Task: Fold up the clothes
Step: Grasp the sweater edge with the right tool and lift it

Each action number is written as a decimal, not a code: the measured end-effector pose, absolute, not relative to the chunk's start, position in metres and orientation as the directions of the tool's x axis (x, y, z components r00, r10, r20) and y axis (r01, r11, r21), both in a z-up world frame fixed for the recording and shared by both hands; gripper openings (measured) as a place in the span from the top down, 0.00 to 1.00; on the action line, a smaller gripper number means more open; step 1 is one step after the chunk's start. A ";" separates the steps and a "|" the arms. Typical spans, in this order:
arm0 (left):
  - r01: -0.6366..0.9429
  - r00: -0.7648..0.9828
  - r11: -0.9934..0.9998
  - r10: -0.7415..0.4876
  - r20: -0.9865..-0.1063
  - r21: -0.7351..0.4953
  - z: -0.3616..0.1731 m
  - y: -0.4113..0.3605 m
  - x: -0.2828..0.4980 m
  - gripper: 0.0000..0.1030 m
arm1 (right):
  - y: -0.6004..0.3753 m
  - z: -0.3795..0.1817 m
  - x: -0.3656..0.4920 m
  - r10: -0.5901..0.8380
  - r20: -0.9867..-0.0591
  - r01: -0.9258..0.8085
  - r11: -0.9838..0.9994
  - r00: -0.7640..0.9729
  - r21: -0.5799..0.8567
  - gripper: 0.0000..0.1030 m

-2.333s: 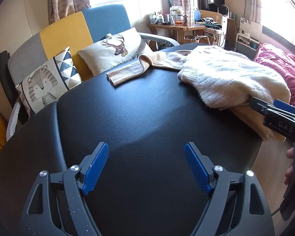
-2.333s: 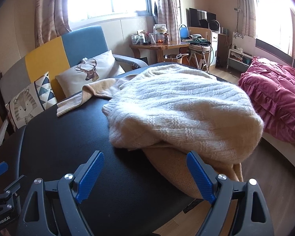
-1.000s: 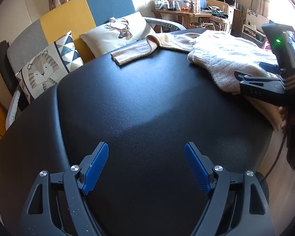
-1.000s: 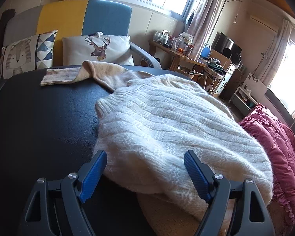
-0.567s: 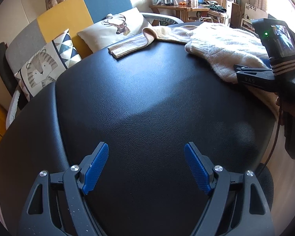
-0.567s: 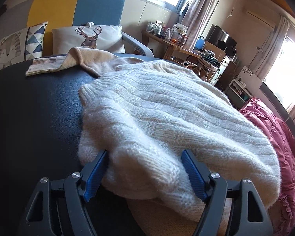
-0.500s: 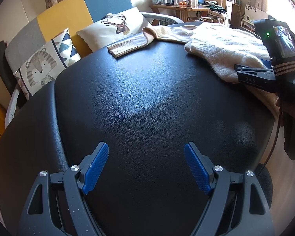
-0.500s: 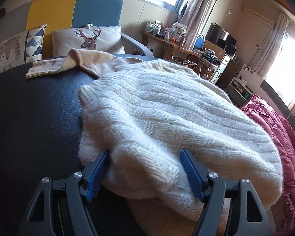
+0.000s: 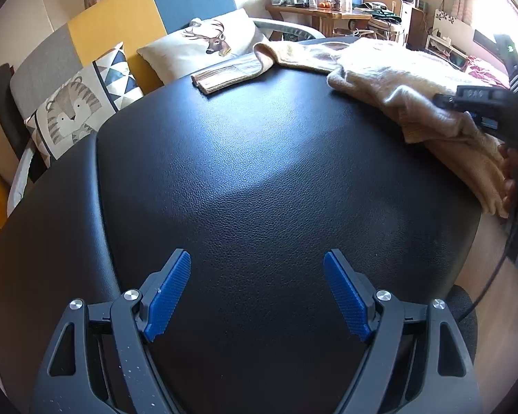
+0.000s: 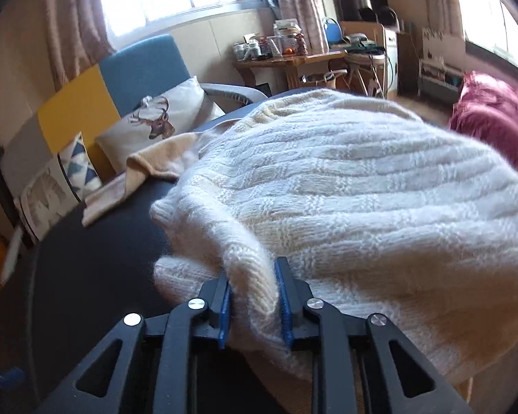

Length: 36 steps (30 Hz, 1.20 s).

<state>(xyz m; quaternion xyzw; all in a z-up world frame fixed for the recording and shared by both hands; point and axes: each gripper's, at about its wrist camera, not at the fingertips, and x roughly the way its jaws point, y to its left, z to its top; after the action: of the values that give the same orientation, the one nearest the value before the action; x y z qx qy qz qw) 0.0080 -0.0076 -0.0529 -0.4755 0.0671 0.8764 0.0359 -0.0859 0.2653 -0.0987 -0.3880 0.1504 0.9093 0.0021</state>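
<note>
A white knit sweater (image 10: 362,186) lies bunched on the right side of the black table (image 9: 259,172), on top of a tan garment (image 9: 480,169) whose sleeve (image 9: 231,72) stretches to the table's far edge. My right gripper (image 10: 253,302) is shut on a fold of the white sweater's near edge; it also shows in the left wrist view (image 9: 480,110) at the sweater (image 9: 397,82). My left gripper (image 9: 257,296) is open and empty over the bare near part of the table.
A sofa (image 9: 121,31) with a tiger cushion (image 9: 76,103) and a deer cushion (image 9: 203,41) stands behind the table. A cluttered wooden desk (image 10: 293,58) is at the back. A pink bedspread (image 10: 497,120) lies to the right.
My right gripper has closed on the near edge of the white sweater, pinching up a fold, and the view has swung. My left gripper has stayed open in place.
</note>
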 end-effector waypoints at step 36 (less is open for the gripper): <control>-0.006 -0.549 -0.998 -0.044 -0.835 0.057 -0.050 -0.067 0.016 0.20 | 0.177 -0.030 -0.094 -0.210 -0.695 0.078 -0.973 -0.688 0.216 0.66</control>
<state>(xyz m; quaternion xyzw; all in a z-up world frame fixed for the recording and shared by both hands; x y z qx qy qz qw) 0.0161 -0.0673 -0.0505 -0.4749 0.0265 0.8796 -0.0108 -0.0935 0.1774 -0.0304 -0.3871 0.0849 0.9147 -0.0786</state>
